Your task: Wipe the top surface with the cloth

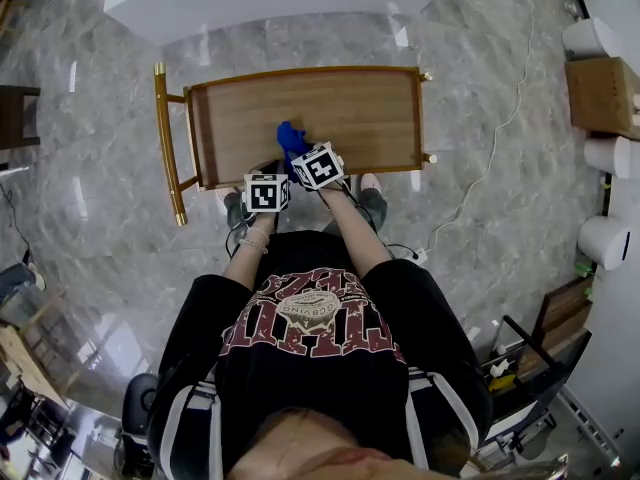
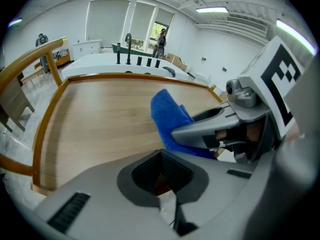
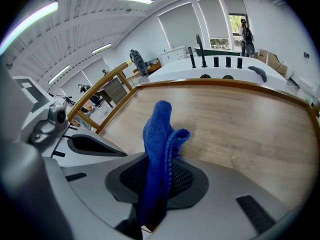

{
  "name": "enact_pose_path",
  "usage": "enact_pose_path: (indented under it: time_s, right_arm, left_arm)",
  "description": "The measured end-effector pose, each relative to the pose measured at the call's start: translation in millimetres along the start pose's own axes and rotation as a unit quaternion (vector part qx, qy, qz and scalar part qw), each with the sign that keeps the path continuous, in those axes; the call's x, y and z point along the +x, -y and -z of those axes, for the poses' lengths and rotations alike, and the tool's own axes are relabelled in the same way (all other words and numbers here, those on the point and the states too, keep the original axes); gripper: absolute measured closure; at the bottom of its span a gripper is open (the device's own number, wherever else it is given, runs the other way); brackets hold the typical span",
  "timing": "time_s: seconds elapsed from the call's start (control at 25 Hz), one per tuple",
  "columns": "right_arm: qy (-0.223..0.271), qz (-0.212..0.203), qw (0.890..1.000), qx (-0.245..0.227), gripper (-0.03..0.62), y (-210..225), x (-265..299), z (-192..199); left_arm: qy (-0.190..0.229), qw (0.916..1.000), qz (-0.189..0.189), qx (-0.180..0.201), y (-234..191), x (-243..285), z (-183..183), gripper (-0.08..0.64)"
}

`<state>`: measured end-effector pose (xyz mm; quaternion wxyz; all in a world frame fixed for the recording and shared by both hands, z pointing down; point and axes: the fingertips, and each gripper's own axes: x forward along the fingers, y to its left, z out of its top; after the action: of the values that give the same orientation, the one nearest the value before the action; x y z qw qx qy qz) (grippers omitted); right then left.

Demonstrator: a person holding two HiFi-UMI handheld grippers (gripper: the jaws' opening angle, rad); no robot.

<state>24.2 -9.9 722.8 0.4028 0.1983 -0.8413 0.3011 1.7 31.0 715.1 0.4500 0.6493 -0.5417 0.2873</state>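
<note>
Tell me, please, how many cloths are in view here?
1. The blue cloth is clamped in the right hand-held gripper, over the near part of the wooden top. The left hand-held gripper holds none.

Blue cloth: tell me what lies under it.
The wooden top surface lies under the blue cloth, which the right gripper pinches upright. The wood right beneath the cloth is covered, so whether the cloth touches it cannot be seen.

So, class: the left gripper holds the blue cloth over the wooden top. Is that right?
Not quite. It is the right gripper that holds the blue cloth over the wooden top. The right gripper view shows the cloth pinched between its fingers.
</note>
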Motion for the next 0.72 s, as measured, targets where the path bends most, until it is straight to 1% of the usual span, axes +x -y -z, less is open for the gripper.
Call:
enact_pose_path:
  time_s: [0.24,0.44,0.56,0.72]
  right_arm:
    - [0.003,0.005,1.0,0.008,0.505,10.3,-7.5,1.7]
    - [0.003,0.022,1.0,0.019,0.503,28.1,-15.3,11.7]
    - [0.004,0.034,0.999,0.035,0.504,42.1,-23.7,19.4]
    - [0.007,0.047,0.998,0.051,0.505,56.8,-34.1,25.0]
  left_arm:
    - [-0.008,0.9998,0.012,0.017,12.6,6.5,-3.3,0.512]
    - [-0.013,0.9995,0.019,0.019,19.8,16.2,-7.8,0.512]
    - [-0.017,0.9991,0.032,0.023,32.7,22.2,-11.5,0.512]
    - [-0.027,0.9977,0.046,0.043,50.8,29.3,-16.2,0.512]
